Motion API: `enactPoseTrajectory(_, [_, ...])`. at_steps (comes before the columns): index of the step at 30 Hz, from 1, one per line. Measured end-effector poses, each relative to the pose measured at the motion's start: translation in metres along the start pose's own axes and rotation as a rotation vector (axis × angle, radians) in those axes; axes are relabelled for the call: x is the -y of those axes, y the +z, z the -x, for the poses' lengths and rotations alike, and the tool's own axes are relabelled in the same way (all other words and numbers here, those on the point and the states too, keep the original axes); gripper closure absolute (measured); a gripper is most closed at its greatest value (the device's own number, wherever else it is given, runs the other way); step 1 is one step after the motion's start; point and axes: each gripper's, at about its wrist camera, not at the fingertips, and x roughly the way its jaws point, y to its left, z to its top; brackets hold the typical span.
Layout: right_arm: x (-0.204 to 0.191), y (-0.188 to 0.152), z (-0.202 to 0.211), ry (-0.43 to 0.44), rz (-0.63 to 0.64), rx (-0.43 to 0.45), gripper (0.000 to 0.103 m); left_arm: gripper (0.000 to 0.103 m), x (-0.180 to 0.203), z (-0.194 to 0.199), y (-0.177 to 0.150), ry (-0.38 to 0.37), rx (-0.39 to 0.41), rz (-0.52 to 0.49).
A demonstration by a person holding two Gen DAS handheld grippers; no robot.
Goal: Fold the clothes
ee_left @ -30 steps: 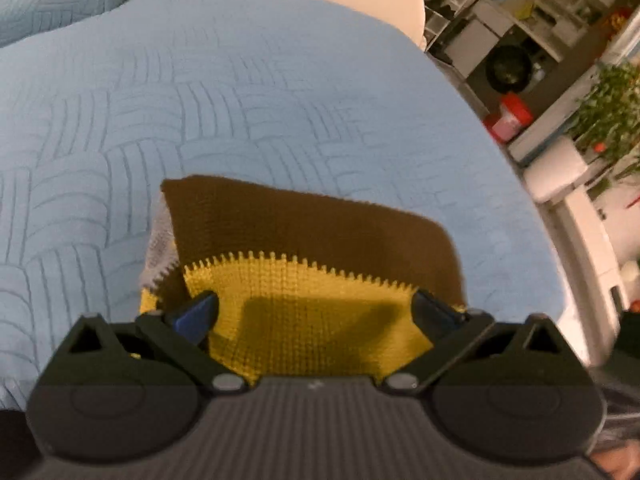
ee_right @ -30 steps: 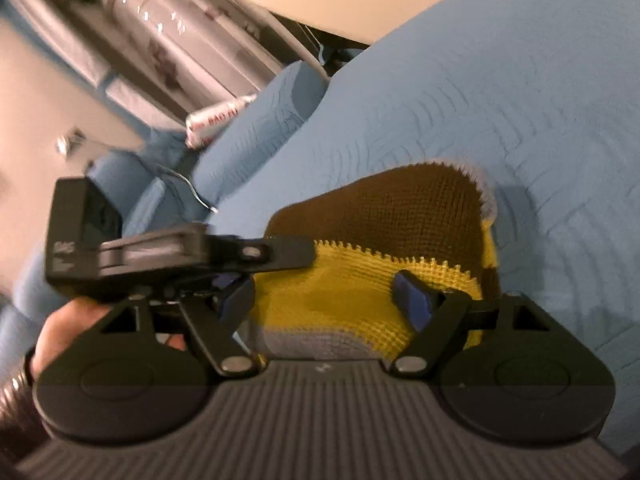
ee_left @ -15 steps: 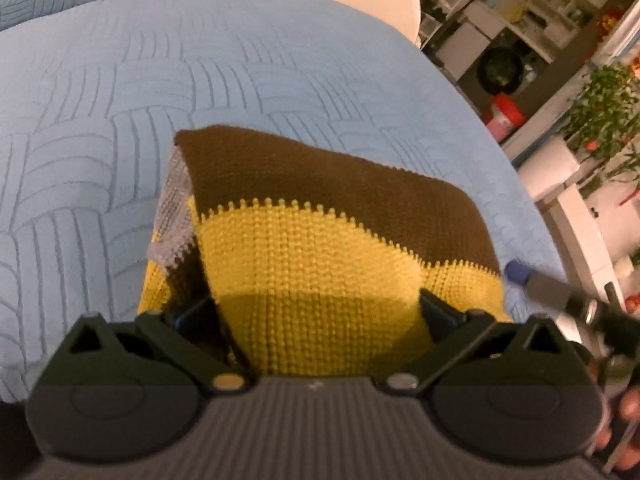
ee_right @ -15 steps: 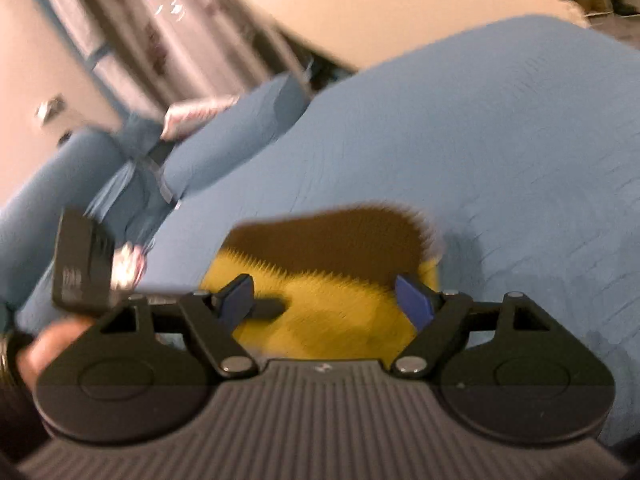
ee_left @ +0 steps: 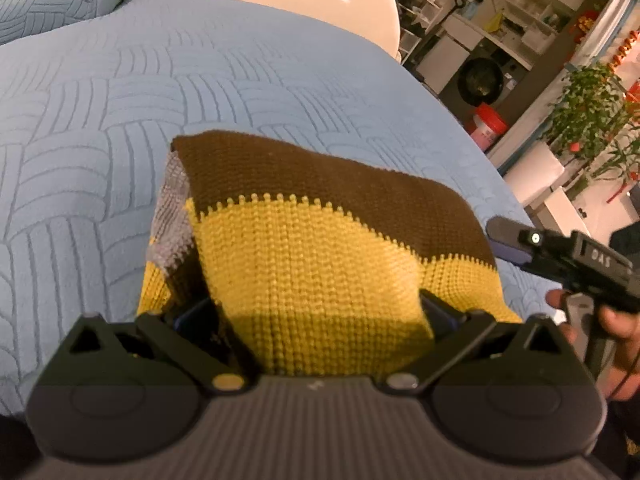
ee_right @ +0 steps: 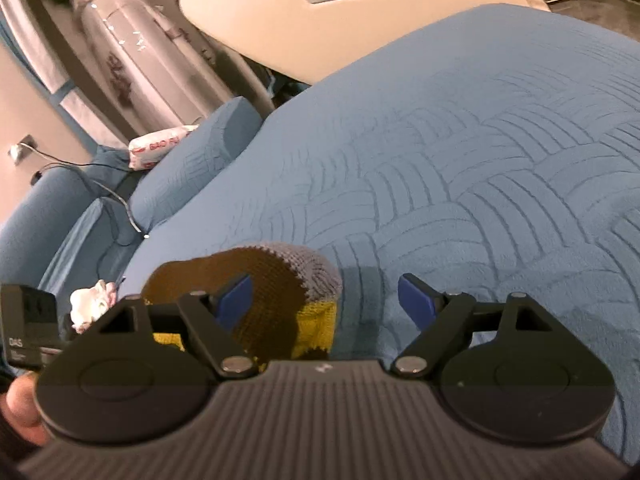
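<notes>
While I look along the left gripper [ee_left: 320, 312], nearest to me are its two jaws, standing wide with the folded knit sweater [ee_left: 320, 248] bunched between them; whether the pads press the wool I cannot tell, since the yellow band covers both tips. Just beyond, the sweater lies on the blue quilted bedspread [ee_left: 120, 120], yellow band toward me, brown band farther off, a grey edge showing at its left side. Its long axis runs across my left view, from that grey edge to the lower right corner. At that right corner the right gripper [ee_left: 560, 256] comes in from the side, close beside the wool without touching it, a hand [ee_left: 616, 320] behind it.

Seen along the right gripper [ee_right: 324, 300], its jaws are opening and nothing lies between the blue pads [ee_right: 416, 300]: the sweater [ee_right: 260, 304] sits low and to the left, behind the left finger, with bare bedspread [ee_right: 480, 160] straight ahead. By my reading the left hand is the nearer one, already at the garment, and the right must swing left to meet the sweater's end before any further fold. Farther off are a blue pillow [ee_right: 200, 168] and the pale headboard [ee_right: 320, 20]
</notes>
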Motion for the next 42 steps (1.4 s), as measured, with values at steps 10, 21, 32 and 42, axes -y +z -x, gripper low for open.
enactPoseTrajectory(10, [0.007,0.021,-0.051,0.153,-0.015,-0.064,0.0,0.0,0.017,0.012,-0.003,0.017,0.011,0.004])
enactPoseTrajectory(21, [-0.022,0.004,-0.097,0.217,0.074,-0.286,0.023,0.0,0.027,0.013,-0.003,0.039,0.004,-0.02])
enactPoseTrajectory(32, [-0.069,0.02,-0.048,0.037,0.317,-0.097,0.057,0.0,0.028,0.026,0.001,-0.018,0.048,-0.002])
enactPoseTrajectory(42, [-0.002,0.069,-0.065,-0.321,0.271,-0.034,0.024,0.0,0.027,0.003,0.011,0.209,-0.038,0.039])
